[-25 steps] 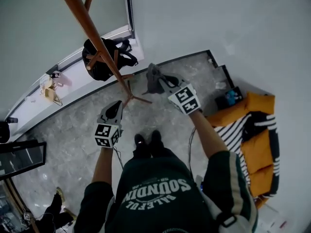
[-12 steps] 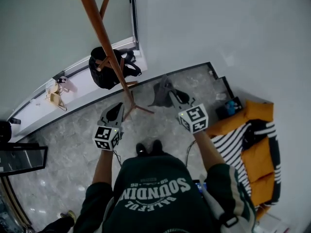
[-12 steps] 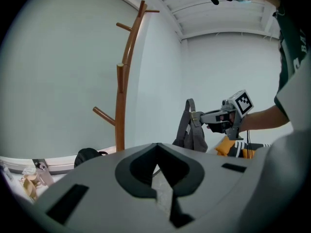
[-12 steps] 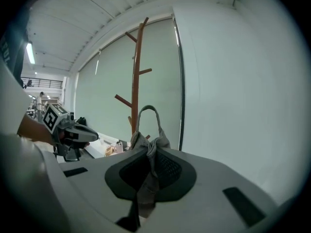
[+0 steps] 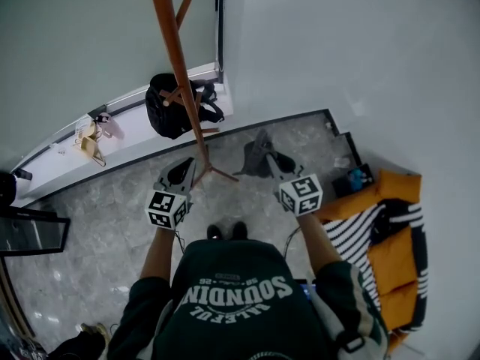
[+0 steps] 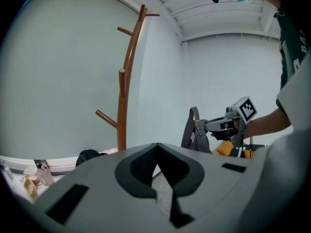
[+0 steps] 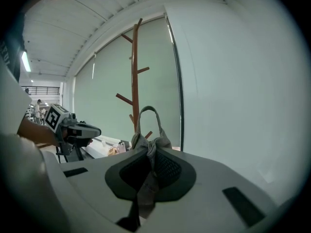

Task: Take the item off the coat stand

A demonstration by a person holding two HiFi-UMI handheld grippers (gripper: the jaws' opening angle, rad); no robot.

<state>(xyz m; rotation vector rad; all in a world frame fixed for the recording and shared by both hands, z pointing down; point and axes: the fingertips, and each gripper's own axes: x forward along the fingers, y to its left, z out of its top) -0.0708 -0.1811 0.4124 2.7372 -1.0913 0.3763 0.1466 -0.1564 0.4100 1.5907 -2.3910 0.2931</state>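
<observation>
**While our right gripper point(image 5: 272, 161) pinches the grey bag point(image 5: 256, 154), our left gripper point(image 5: 180, 173) is closed on nothing**

As we read from the left, a black bag point(image 5: 168, 112) sits by the white ledge point(image 5: 127, 130), behind the coat stand point(image 5: 178, 58). Our left gripper hovers near the stand's foot, jaws together and empty. Right of the stand and clear of its pegs, the grey bag hangs from our right gripper, clamped by the fabric under its handle. What either bag holds, we cannot tell.
</observation>
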